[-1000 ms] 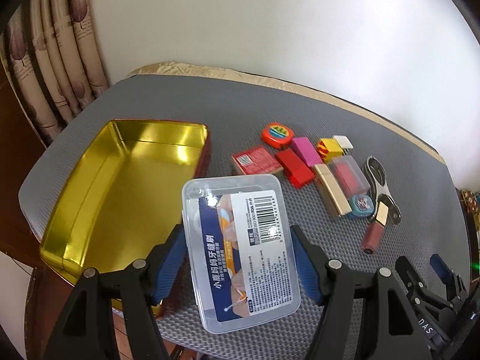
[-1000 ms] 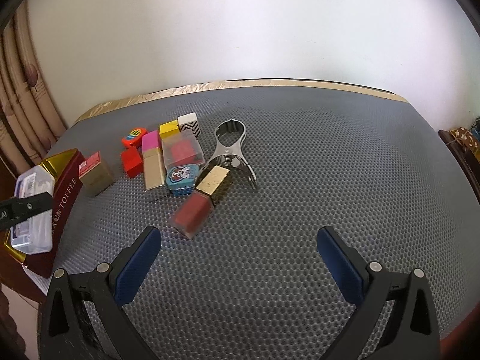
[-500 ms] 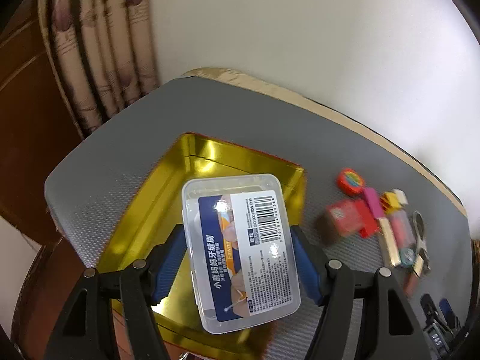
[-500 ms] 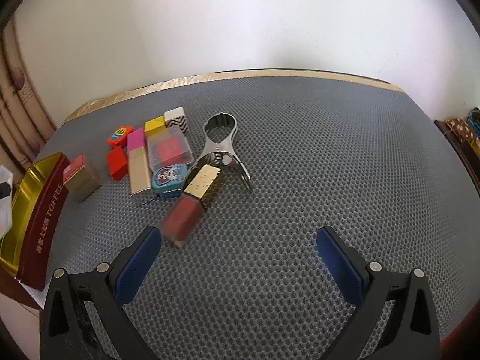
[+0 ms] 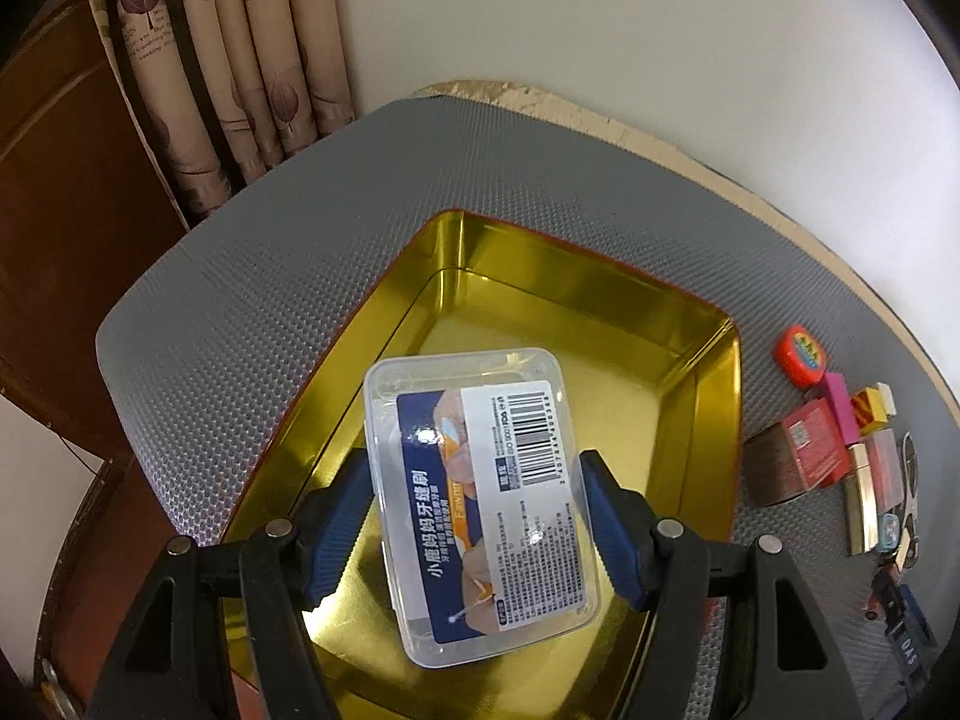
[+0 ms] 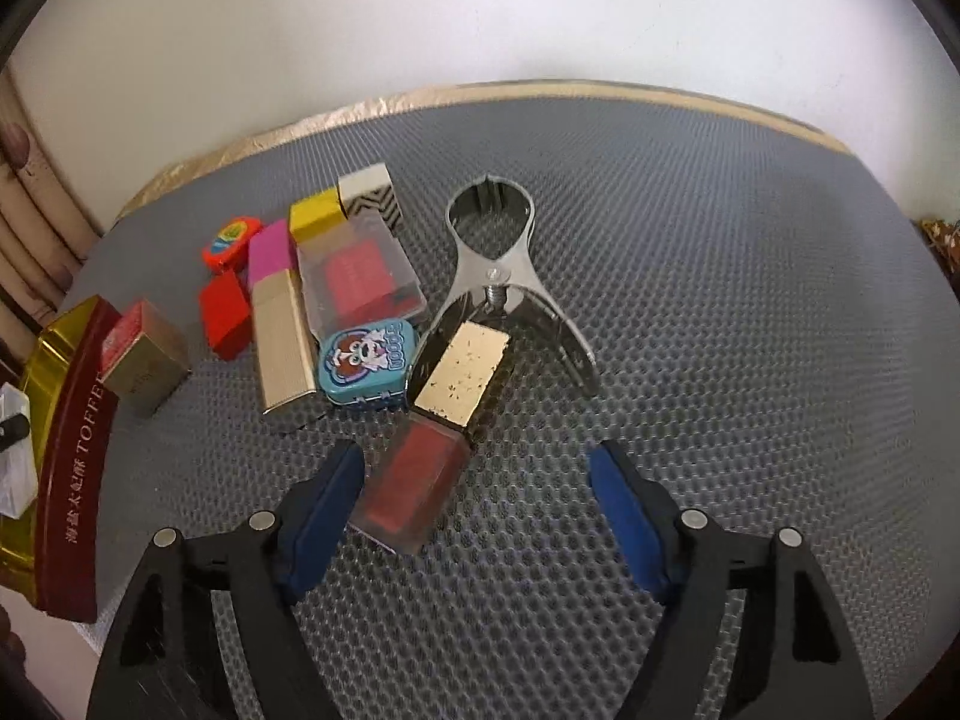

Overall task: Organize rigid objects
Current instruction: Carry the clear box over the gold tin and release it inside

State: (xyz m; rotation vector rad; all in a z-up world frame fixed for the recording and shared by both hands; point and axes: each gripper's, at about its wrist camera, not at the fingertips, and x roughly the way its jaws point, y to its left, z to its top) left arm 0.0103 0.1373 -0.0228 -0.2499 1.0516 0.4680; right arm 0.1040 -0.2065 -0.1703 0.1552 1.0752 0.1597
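Observation:
My left gripper (image 5: 474, 480) is shut on a clear plastic box (image 5: 462, 396) with a blue label, gripped by its long sides. It hangs over the open gold tin (image 5: 600, 300), whose red side (image 6: 72, 420) shows at the left of the right wrist view. My right gripper (image 6: 477, 468) hovers low over the grey mat with its jaws closing. A red lip gloss bottle (image 6: 414, 480) with a gold cap lies between them, close to the left finger (image 6: 324, 498); the right pad stands apart from it.
A cluster lies beyond the bottle: metal clamp (image 6: 498, 276), blue cartoon tin (image 6: 366, 360), gold lipstick box (image 6: 282, 348), clear case (image 6: 360, 276), several small coloured blocks, orange round piece (image 6: 231, 240). Curtain (image 5: 240, 60) and wall stand behind the table.
The left gripper carried the clear box leftward until it hangs over the tin. The right gripper came forward and down over the lip gloss, and its jaws narrowed.

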